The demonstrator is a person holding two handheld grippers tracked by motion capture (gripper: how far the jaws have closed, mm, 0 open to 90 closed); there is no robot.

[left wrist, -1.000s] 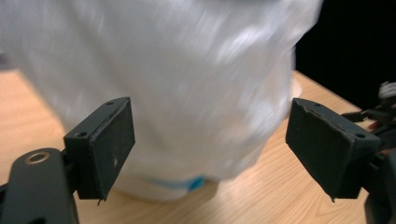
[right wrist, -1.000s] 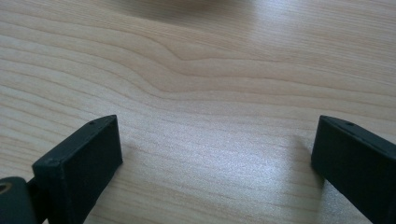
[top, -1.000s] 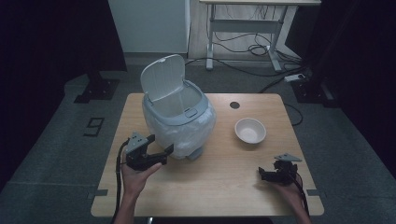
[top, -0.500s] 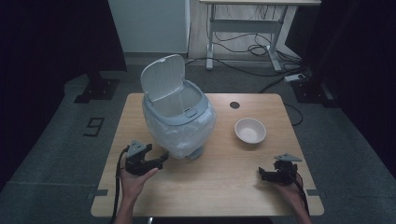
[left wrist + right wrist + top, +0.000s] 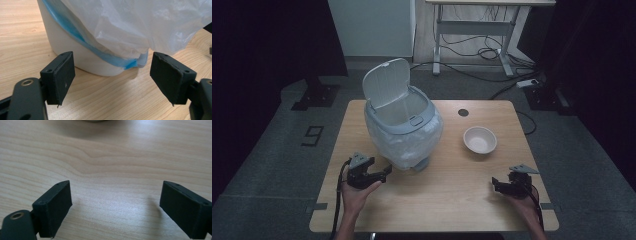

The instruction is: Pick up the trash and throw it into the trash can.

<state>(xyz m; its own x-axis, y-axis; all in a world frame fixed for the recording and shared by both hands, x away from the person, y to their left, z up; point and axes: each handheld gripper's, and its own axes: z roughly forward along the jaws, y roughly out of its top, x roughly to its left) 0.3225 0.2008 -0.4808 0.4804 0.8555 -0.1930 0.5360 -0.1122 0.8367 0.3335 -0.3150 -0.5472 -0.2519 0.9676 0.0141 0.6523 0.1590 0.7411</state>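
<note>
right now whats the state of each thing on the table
bin: upright, lined with a white bag
bin lid: flipped open
bowl: upright, looks empty
left gripper: open, nothing held, beside the bin's base
right gripper: open, nothing held, low over bare table

On the table point(image 5: 447, 195) the bin point(image 5: 402, 132) stands toward the far left, its lid point(image 5: 387, 82) tipped up behind the opening and its bag point(image 5: 140, 22) hanging down over the outside. The bowl point(image 5: 480, 139) sits to the right of the bin, well apart from it. The left gripper point(image 5: 379, 174) lies just before the bin's base, near the table's left edge. The right gripper point(image 5: 498, 184) rests near the front right corner, before the bowl.
</note>
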